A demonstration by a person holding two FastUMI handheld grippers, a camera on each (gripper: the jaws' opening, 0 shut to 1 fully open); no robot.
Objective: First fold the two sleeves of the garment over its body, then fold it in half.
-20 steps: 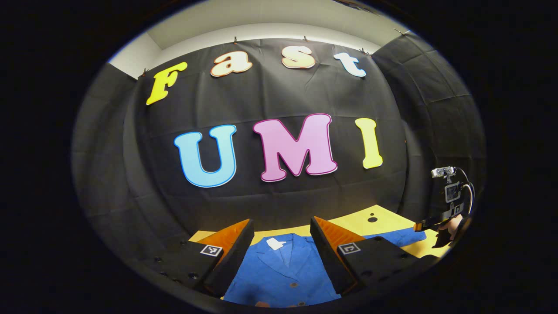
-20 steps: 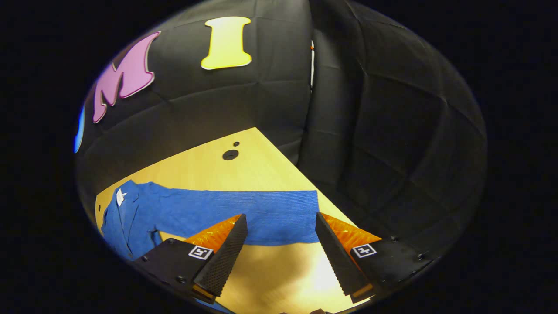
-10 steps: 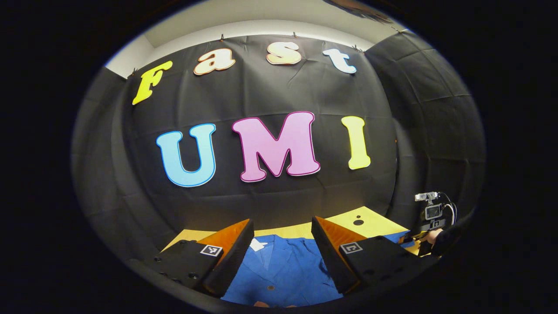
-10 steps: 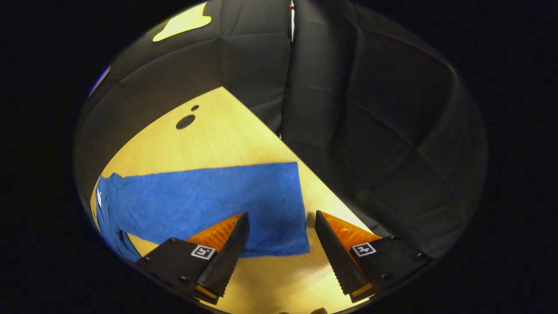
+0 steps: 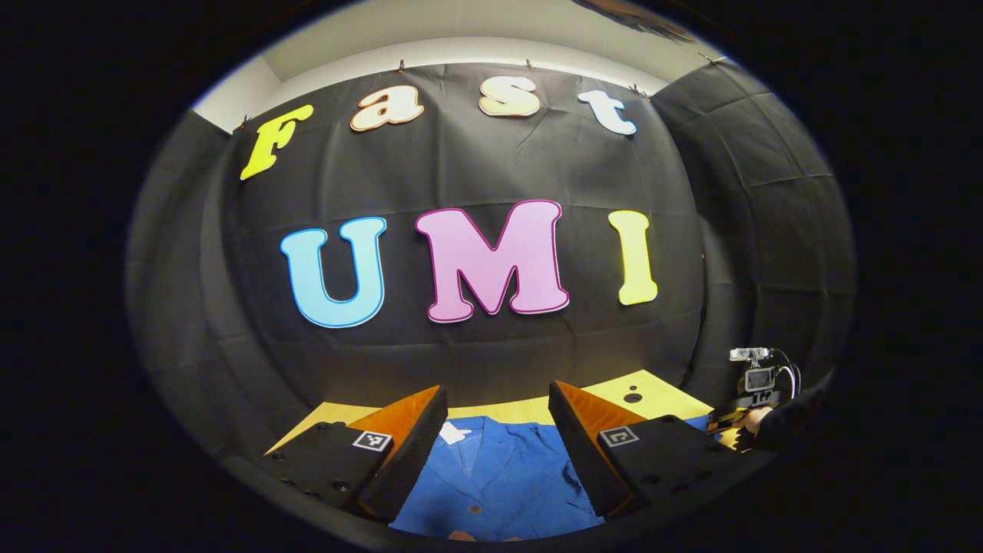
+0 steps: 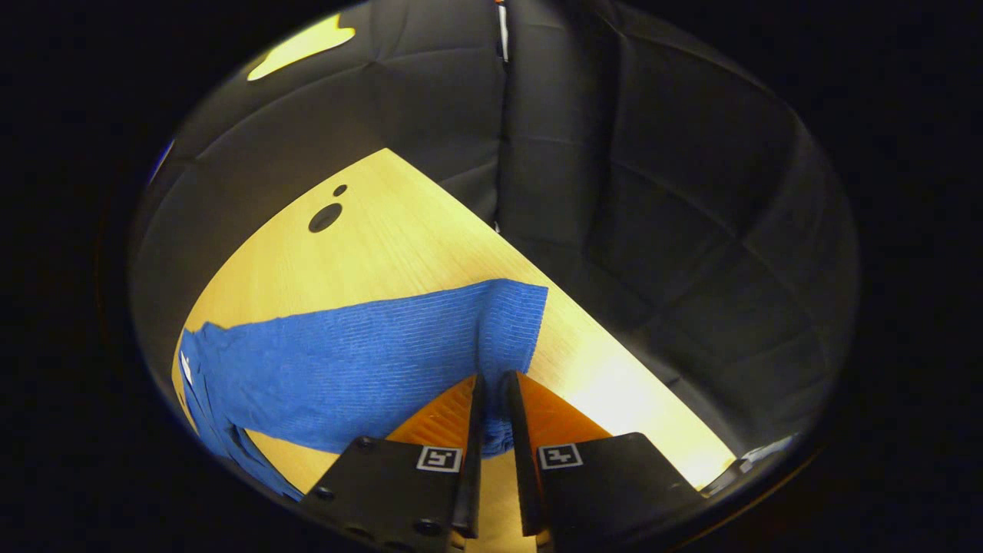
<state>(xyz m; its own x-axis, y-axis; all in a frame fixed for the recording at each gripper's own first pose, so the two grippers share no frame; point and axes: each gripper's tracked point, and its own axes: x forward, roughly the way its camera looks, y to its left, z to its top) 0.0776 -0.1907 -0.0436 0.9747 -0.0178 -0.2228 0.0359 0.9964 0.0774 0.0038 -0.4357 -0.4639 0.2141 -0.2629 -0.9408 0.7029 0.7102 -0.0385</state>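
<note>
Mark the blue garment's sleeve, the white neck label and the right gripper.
blue garment's sleeve [image 6: 369, 361]: right gripper view, mid-sleeve.
white neck label [image 5: 453, 434]: left gripper view, label centre.
right gripper [image 6: 491, 392]: right gripper view, between fingertips.

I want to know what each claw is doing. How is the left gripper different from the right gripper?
The left gripper is wide open; the right gripper is pinched shut on the blue sleeve. The left one hovers over the shirt's collar, holding nothing; the right one bunches the cuff. Both have orange-and-black fingers.

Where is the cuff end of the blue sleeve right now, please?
In the right gripper view, the sleeve lies across the wooden table, and its cuff end is pinched between the fingers of the right gripper, near the table's right edge.
</note>
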